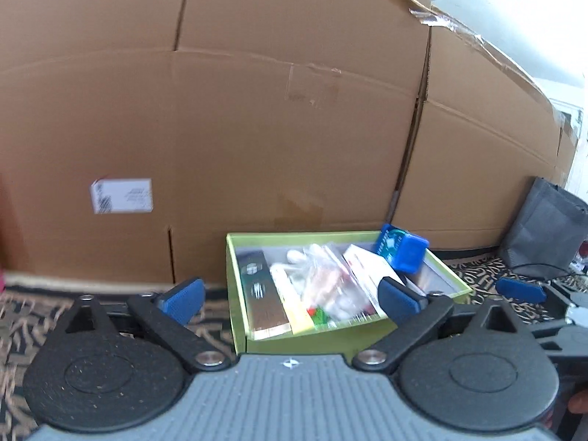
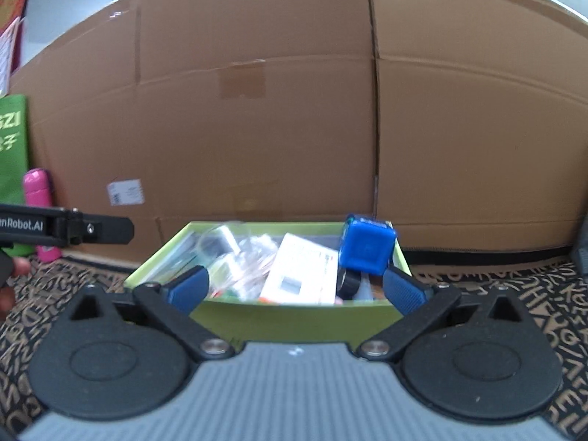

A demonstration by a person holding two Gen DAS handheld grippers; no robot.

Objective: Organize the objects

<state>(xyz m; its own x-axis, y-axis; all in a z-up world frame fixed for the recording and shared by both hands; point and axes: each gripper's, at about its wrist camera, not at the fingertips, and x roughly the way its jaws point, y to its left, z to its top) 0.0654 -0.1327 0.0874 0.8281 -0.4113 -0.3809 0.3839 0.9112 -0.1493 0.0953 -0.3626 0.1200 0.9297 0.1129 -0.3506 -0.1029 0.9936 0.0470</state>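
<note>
Green cardboard box [image 1: 312, 341] sits on the patterned carpet [image 1: 33, 316], right up against the big brown cartons [image 1: 257, 128] behind it, and both tools are hanging just short of its near wall. Left tool [image 1: 290, 296] is spread wide, nothing between its blue pads [image 1: 183, 299], its right pad overlapping the box's near right corner in the left wrist view. Right tool [image 2: 294, 288] is just as wide apart and empty too, pads framing the box's near wall [image 2: 294, 318] from either side. No earlier look at either, so I can only call them as they stand: apart, gripping nothing. Inside the box it's a jumble: a long dark and tan flat pack [image 1: 261, 294] along the left side, a clear plastic bag [image 1: 319, 275] of pale bits in the middle, a white carton [image 2: 301, 275] leaning across, and a blue cube-shaped box [image 2: 367, 248] perched high at the back right corner, tilted, partly over the rim. A roll of black tape [image 2: 349, 283] peeks out under that cube in the right wrist view. Off to the left there, a pink bottle [image 2: 38, 198] stands by a green bag [image 2: 13, 147]. Far right in the left wrist view, a grey bag [image 1: 544, 228] slumps on the carpet. Contents are blurred, so finer detail is hard to call.
</note>
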